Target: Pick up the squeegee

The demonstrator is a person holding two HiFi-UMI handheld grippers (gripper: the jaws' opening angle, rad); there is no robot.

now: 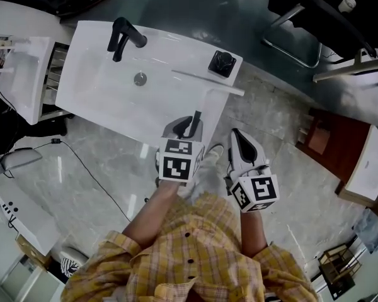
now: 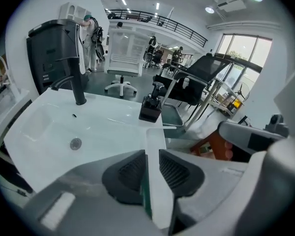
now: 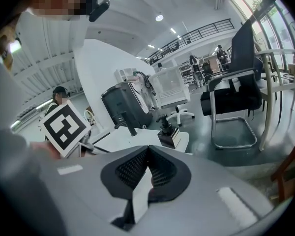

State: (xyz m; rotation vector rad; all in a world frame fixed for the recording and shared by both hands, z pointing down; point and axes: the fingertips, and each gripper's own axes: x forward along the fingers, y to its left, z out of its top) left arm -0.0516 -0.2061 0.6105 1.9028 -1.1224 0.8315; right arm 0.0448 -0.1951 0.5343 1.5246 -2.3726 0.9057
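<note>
The squeegee is white and lies on the right end of the white sink top, its thin blade across the far side. Its flat handle runs back toward me. My left gripper points steeply down at the sink's near right edge. In the left gripper view the handle lies in the gap of the left gripper, its jaws apart, and I see no pad pressing on it. My right gripper hangs beside the sink over the floor, shut and empty, as the right gripper view shows.
A black faucet stands at the back of the basin, with the drain in front of it. A black dispenser sits just behind the blade. A black chair and brown furniture stand to the right.
</note>
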